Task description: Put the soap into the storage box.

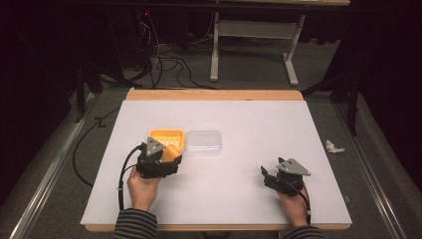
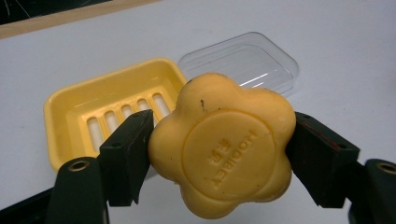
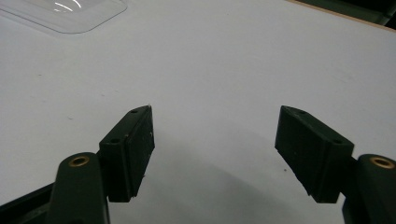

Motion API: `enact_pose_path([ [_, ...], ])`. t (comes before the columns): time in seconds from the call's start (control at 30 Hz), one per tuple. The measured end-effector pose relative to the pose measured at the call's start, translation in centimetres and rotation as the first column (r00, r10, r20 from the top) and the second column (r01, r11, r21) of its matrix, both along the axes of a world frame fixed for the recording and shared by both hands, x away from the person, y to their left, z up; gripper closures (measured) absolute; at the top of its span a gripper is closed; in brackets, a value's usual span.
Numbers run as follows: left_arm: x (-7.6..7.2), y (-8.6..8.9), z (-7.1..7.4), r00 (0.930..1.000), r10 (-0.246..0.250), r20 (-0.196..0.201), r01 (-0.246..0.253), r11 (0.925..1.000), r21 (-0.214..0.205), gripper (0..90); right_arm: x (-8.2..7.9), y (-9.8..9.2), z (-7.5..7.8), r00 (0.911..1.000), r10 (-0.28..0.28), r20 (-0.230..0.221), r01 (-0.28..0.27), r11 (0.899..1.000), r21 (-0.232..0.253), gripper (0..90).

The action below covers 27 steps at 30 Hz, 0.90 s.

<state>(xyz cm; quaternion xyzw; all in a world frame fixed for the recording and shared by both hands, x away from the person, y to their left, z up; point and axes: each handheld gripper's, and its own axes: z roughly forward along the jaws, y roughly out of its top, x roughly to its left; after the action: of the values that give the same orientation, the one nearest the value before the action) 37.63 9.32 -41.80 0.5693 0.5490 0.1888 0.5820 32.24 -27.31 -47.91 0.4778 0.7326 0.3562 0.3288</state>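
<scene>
The left tongs (image 2: 219, 149) pinch the soap (image 2: 223, 145) between both jaws, so the pick-up looks done; what is left, I judge, is to lay it in the dish (image 2: 70, 105) and perhaps put on the lid (image 2: 240, 63). The dish lies at about 11 o'clock from the soap, the lid at 1 o'clock. The right tongs (image 3: 215, 149) are spread over the bare table (image 3: 224, 65).

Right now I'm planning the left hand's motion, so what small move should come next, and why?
Probably carry the soap forward over the yellow dish and lower it in. The left gripper is shut on the flower-shaped bar, the slotted dish lies open just beyond it, and the clear lid sits beside it. The right gripper waits open.
</scene>
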Motion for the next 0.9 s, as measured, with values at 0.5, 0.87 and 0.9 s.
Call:
enact_pose_path([
  [0.5, 2.3, -0.5, 0.9, 1.0, 0.004, -0.005, -0.004, 0.9999, -0.012, 28.0, 0.0, 0.0, 0.0, 1.0, 0.001, 0.001, -0.001, 1.0, 0.001, 28.6],
  [0.87, 4.1, -0.1, 0.8, 0.9974, 0.071, -0.008, -0.071, 0.9975, -0.006, 28.0, 0.0, 0.0, 0.0, 1.0, 0.004, -0.001, -0.004, 1.0, 0.004, 28.6],
  [0.9, 4.3, 0.0, 0.7, 0.9967, 0.082, -0.005, -0.082, 0.9967, -0.002, 28.0, 0.0, 0.0, 0.0, 1.0, 0.006, 0.0, -0.006, 1.0, 0.002, 28.6],
])
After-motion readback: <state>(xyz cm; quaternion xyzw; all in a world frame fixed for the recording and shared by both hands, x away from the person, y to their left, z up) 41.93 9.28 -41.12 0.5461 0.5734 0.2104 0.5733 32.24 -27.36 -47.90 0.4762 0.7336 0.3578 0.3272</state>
